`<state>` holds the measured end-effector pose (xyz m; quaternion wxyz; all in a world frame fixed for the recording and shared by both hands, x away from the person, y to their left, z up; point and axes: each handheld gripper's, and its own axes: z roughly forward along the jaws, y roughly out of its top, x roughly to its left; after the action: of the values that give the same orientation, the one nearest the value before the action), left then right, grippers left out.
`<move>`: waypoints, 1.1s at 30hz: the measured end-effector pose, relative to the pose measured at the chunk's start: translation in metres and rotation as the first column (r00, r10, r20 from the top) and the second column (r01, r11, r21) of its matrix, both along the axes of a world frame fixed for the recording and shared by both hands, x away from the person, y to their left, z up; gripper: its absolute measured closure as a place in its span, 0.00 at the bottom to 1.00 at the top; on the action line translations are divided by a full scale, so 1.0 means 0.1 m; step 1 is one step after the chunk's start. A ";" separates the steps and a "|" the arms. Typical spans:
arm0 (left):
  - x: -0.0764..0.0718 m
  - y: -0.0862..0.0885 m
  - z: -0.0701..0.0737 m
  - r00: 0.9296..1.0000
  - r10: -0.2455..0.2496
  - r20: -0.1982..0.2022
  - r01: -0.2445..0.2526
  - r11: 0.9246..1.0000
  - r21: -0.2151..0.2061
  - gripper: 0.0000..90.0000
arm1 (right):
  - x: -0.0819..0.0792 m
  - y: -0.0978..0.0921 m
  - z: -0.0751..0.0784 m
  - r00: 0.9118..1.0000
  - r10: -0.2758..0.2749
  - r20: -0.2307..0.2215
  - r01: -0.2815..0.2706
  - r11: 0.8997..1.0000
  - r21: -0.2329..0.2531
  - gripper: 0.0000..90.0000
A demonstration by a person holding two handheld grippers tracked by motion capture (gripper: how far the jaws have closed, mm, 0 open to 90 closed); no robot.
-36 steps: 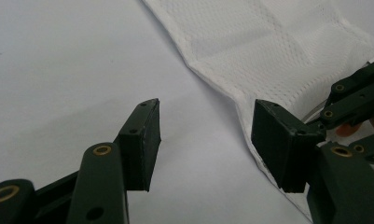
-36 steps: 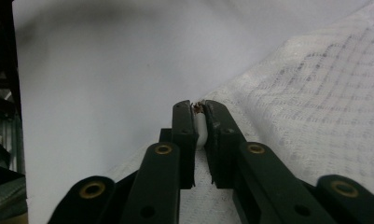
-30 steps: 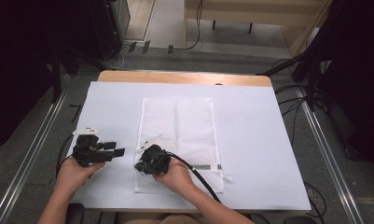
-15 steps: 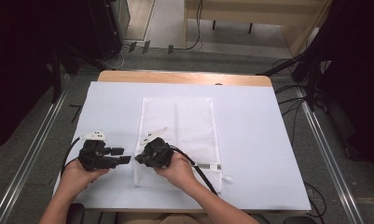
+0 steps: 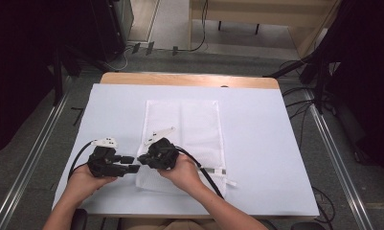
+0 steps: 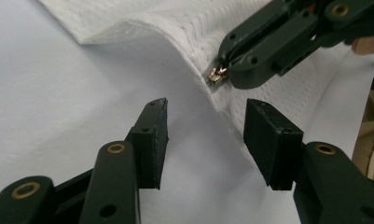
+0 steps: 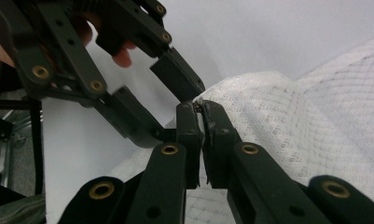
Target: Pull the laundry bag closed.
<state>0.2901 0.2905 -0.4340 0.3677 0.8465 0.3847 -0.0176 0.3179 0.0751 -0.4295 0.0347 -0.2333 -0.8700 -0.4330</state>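
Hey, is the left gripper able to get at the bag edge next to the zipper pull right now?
Probably yes. The left gripper is open and aimed at the mesh bag edge, with nothing between its jaws and the fabric. The right gripper is shut on the zipper pull just beyond, so room there is tight.

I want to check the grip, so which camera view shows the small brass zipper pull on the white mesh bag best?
The left gripper view: the small brass zipper pull sits sharp and unobstructed at the right gripper tip. The right gripper view shows a sliver between its fingers; in the high view it is too small to tell.
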 end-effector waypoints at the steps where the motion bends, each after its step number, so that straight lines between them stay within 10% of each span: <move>1: 0.00 -0.01 -0.01 1.000 -0.003 0.001 0.003 1.000 0.004 0.59 | 0.00 0.00 0.01 1.000 0.006 0.002 -0.006 1.000 0.001 0.98; 22: 0.04 -0.07 -0.01 0.998 -0.041 -0.048 0.041 0.999 -0.011 0.96 | -0.01 -0.02 0.03 0.997 0.066 -0.045 -0.065 0.998 0.023 0.98; 33: 0.04 -0.08 0.00 0.997 -0.049 -0.062 0.048 0.999 -0.010 0.98 | 0.04 -0.05 -0.01 0.996 0.061 -0.065 -0.059 0.998 0.020 0.98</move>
<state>0.2944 0.2825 -0.4338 0.3585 0.8530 0.3753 -0.0544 0.3216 0.0704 -0.4305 0.0784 -0.2208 -0.8710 -0.4318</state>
